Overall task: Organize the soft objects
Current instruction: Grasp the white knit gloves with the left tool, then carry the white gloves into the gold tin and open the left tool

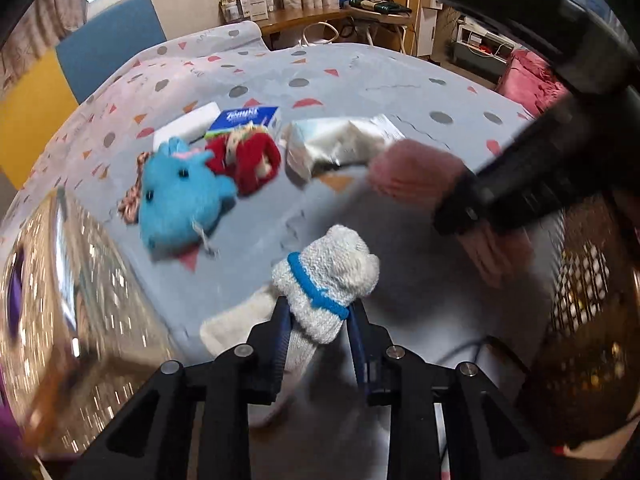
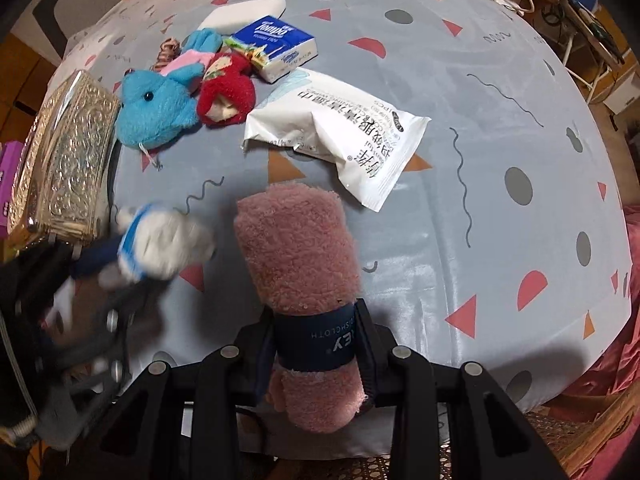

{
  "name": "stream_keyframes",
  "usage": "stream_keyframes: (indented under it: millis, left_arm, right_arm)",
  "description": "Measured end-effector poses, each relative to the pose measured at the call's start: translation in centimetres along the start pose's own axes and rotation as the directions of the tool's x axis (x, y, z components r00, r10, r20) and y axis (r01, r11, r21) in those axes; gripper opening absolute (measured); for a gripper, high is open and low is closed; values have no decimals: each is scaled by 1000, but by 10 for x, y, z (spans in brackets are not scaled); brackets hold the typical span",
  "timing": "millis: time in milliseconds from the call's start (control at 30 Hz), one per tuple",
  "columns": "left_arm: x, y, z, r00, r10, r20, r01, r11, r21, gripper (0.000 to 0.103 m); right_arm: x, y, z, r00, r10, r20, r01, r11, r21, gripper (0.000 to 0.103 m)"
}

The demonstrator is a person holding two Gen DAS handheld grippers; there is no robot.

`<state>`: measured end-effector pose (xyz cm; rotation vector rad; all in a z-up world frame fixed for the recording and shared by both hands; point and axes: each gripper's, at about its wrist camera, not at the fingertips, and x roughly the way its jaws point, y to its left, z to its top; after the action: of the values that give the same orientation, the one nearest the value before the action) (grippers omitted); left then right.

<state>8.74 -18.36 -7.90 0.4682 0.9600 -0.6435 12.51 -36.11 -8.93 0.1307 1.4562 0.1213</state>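
Note:
A white sock with a blue band (image 1: 332, 264) stands up between the blue pads of my left gripper (image 1: 318, 312), which is shut on it just above the patterned cloth. The right wrist view shows the same sock (image 2: 168, 248) blurred at the left. My right gripper (image 2: 314, 320) is shut on a rolled pink towel (image 2: 296, 240) at its navy paper band; the towel (image 1: 412, 172) also shows in the left wrist view. A blue plush animal (image 2: 156, 108) and a red plush toy (image 2: 226, 96) lie together farther back.
An embossed gold box (image 2: 64, 156) stands at the left edge. A wipes packet (image 2: 340, 132), a Tempo tissue pack (image 2: 276, 46), a white block (image 2: 244, 12) and a braided rope (image 2: 166, 52) lie on the cloth. A wicker basket (image 1: 580, 320) sits at the right.

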Motion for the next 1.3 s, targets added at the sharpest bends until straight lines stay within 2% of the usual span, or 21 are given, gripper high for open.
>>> stream_keyframes:
  millis: [133,267,467,600,800,900,1033,1167,1300]
  left_arm:
    - [8,-7,0,999,32,5,-32,999,12,32]
    - [13,-8,6,999,42,17,-42,999,6,30]
    - [-6,11,-3,997,-16,73,24,993,-119,25]
    - [-23,19,-1,993,-32,113,49,987,-153,25]
    - [-48,25,15,985,-18,171,49,983,-180,25]
    - [-73,32,26,973,4,232,43,979,-199,25]
    - [-113,54,36,946,62,320,23,967,-255,25]
    - [-142,83,39,920,135,368,-11,947,-321,25]
    - [-166,116,36,900,215,379,-53,917,-395,25]
  right_arm:
    - [5,6,0,999,-22,-24,22,1000,-21,35]
    - [9,7,0,999,-34,-27,33,999,-9,35]
    - [13,5,0,999,-45,-15,45,999,3,35]
    - [10,4,0,999,-50,-4,50,999,8,35]
    - [4,0,0,999,-43,10,42,999,19,35]
    - [2,-2,-1,999,-40,18,39,999,24,35]
    - [-2,-2,-2,999,-43,28,43,999,25,35]
    - [-6,-1,-4,998,-51,42,51,999,19,35]
    - [-10,3,-6,996,-69,51,68,998,6,35]
